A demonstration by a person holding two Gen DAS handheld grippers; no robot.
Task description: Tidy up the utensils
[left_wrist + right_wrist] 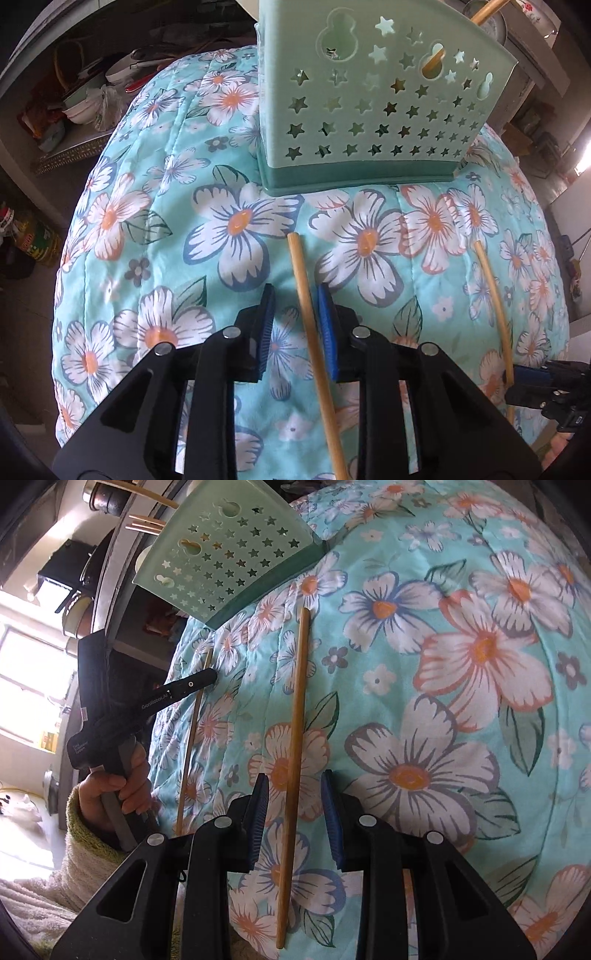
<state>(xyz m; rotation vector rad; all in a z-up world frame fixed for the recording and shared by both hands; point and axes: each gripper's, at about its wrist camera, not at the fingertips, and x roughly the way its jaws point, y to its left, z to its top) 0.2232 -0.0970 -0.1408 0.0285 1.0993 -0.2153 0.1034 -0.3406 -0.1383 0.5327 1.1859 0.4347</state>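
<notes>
A mint-green utensil holder (373, 96) with star cutouts stands on the flowered cloth; it also shows in the right wrist view (232, 550), with chopsticks sticking out of its top. Two bamboo chopsticks lie on the cloth. My left gripper (295, 328) is open, its blue pads either side of one chopstick (314, 343). My right gripper (293, 812) is open around the other chopstick (293, 738). That second chopstick shows in the left wrist view (495, 306) at the right, and the first chopstick (192, 738) shows in the right wrist view under the left gripper (210, 675).
The turquoise flowered quilt (177, 229) covers the whole work surface. Shelves with bowls (85, 107) and clutter stand at the far left. A bright window (29, 686) is at the left of the right wrist view.
</notes>
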